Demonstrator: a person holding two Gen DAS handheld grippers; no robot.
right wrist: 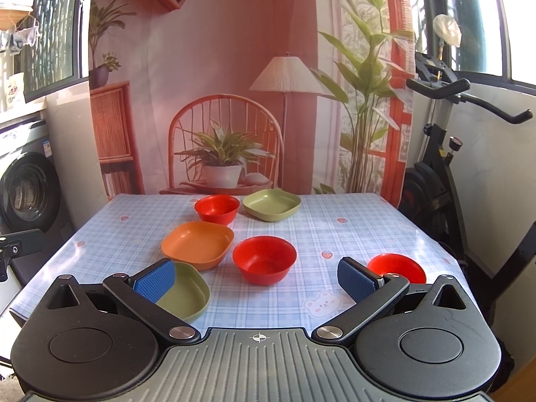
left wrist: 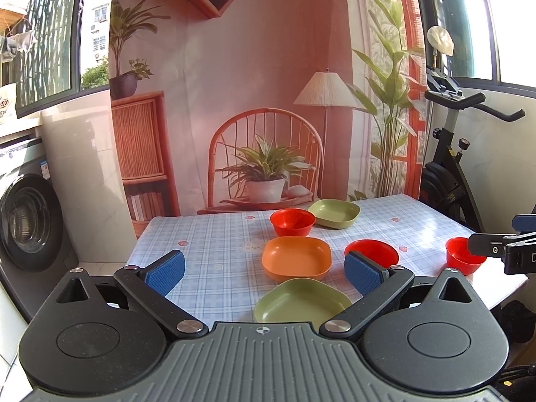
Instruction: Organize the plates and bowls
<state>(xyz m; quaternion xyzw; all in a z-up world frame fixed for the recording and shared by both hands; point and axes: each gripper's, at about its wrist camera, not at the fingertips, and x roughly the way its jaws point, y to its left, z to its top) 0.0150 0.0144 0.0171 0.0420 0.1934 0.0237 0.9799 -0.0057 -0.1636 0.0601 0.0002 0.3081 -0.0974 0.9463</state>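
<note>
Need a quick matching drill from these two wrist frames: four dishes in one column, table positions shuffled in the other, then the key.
Column 1
1. orange plate
2. far green plate
3. near green plate
4. right-hand red bowl

Column 2
A. back of the table, just right of the far red bowl
B. nearest the front edge, partly behind a finger of the right gripper
C. alone near the table's right edge
D. middle of the table, left of the centre red bowl

Pairs: 1-D, 2-A, 3-B, 4-C
</note>
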